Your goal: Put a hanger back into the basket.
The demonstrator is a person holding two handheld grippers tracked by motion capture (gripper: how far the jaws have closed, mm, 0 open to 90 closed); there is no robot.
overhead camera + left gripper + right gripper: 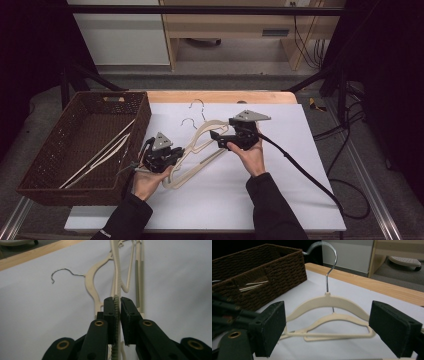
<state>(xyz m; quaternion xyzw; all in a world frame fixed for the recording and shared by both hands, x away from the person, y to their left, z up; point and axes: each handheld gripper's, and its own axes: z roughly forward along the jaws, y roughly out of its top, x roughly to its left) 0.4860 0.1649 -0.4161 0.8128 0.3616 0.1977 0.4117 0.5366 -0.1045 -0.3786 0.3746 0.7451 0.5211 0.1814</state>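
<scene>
- Left tongs [118, 305] clenched on a ribbed hanger [116, 307] arm, near left of the bench [280, 200].
- Right tongs [327, 332] released, wide, facing hangers; basket [75, 150] far left.

White-covered surface [280, 200] with a wooden far edge

A dark brown woven basket [50, 155] sits at its left end; cream plastic hangers with metal hooks [200, 137] lie near the middle.
</scene>
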